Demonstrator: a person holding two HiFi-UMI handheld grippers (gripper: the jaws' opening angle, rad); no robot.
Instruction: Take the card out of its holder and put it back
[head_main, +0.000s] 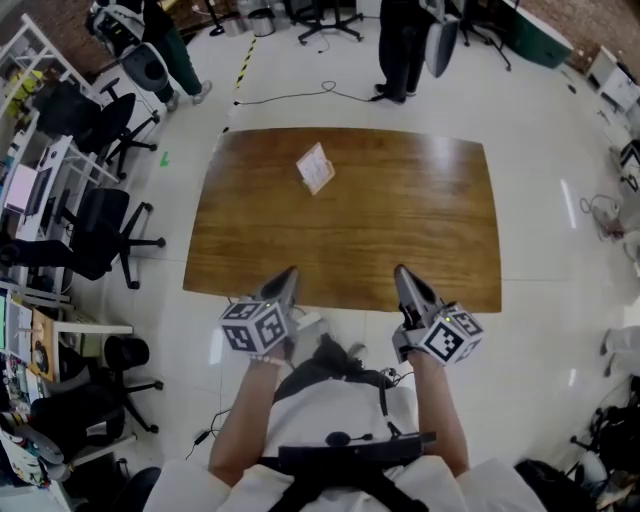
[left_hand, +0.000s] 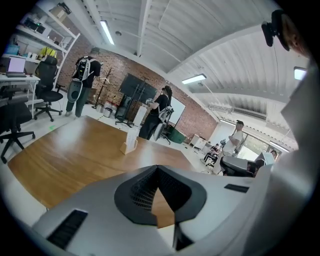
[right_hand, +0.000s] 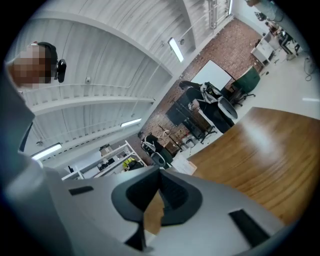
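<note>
The white floor (head_main: 545, 150) takes most of the head view, with office chairs (head_main: 100, 235) at the left and a person (head_main: 403, 50) standing beyond the far edge of the table (head_main: 400, 230). The table is brown wood and carries only one thing. The left gripper (head_main: 290, 272) and the right gripper (head_main: 402, 272) hang over the near edge of the table, well apart from each other. The jaws of each gripper are pressed together, and each gripper's own view shows nothing between them.

The card holder (head_main: 316, 168) stands on the far half of the table, a little left of the middle and far from both grippers. A white card sits in it, so the task appears not yet begun.

Several things could go wrong from here. The holder looks light and stands free, so a pull on the card by one gripper alone may drag or tip it. The jaws must open before they come to the card, otherwise the tips will push it away. The card is thin, so a grip on its edge may slip.
</note>
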